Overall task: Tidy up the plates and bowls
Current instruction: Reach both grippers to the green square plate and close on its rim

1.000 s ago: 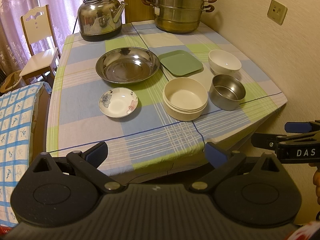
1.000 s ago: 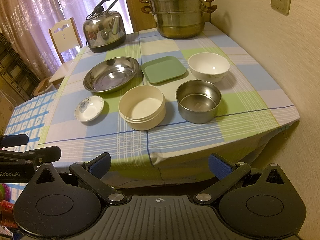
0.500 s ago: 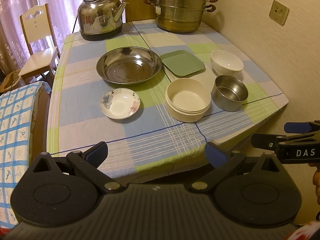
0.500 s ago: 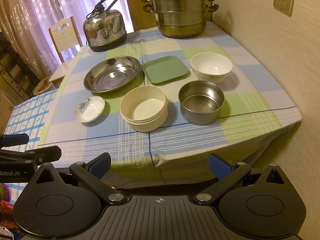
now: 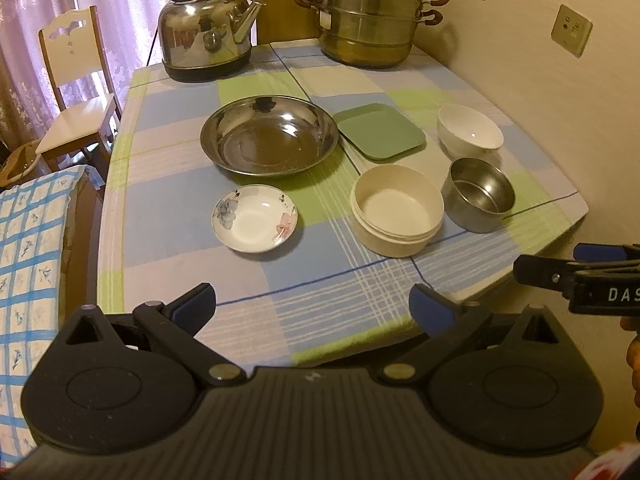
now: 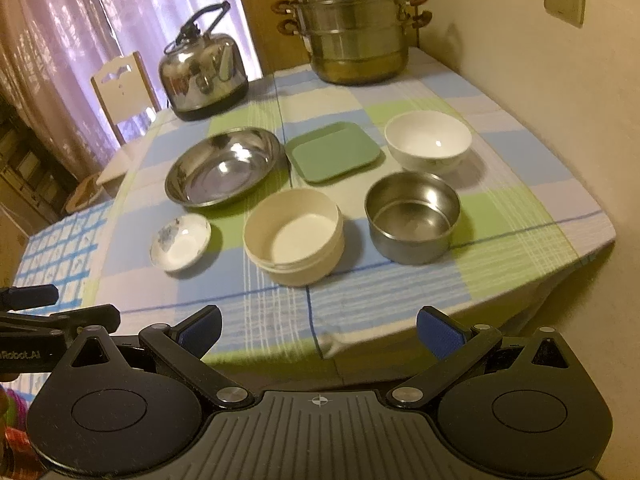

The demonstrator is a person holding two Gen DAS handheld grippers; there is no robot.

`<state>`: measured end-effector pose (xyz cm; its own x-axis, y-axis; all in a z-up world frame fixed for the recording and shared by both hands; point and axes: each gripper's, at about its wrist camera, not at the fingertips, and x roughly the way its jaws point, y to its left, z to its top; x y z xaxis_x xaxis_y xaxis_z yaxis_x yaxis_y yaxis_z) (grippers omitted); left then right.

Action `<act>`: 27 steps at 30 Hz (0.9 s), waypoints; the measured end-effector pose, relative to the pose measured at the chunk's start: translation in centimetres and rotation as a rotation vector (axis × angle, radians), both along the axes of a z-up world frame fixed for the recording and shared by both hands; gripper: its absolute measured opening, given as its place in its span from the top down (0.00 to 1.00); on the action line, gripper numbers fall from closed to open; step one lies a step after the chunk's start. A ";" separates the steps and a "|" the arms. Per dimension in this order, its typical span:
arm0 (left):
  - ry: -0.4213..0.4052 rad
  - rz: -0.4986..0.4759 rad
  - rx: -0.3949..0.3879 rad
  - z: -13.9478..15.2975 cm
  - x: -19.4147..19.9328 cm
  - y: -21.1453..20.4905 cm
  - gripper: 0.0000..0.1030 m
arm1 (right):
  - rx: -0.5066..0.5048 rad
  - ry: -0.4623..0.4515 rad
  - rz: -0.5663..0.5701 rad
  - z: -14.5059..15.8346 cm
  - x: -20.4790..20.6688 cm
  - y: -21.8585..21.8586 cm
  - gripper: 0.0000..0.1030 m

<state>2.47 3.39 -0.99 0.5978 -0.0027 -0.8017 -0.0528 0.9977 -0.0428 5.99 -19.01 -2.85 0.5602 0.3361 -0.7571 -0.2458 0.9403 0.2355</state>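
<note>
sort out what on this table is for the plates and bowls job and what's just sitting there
For the job: steel plate, green plate, flowered dish, cream bowl, steel bowl, white bowl.

Just there: kettle, steamer pot, chair, tablecloth.

Right hand-held gripper (image 5: 580,268) cut off by right frame edge in left wrist view; only "DAS" readable on its body. Left hand-held gripper (image 6: 60,312) likewise cut by left edge in right wrist view. Small floral dish (image 6: 181,243) left of cream bowl (image 6: 294,236): pattern blurred there. Steamer pot (image 6: 352,24), behind green plate (image 6: 333,151): top knob cropped.
</note>
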 end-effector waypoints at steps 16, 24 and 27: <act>-0.020 0.057 -0.046 -1.5 8.0 -0.3 0.02 | 0.119 0.059 0.053 -1.8 8.6 -1.4 0.00; -0.006 0.122 -0.056 -2.2 15.5 -2.2 0.04 | 0.090 0.033 0.162 -2.1 16.8 -1.8 0.01; -0.002 0.143 -0.062 -2.7 18.3 -2.9 0.07 | 0.076 0.011 0.208 -2.2 20.0 -1.8 0.15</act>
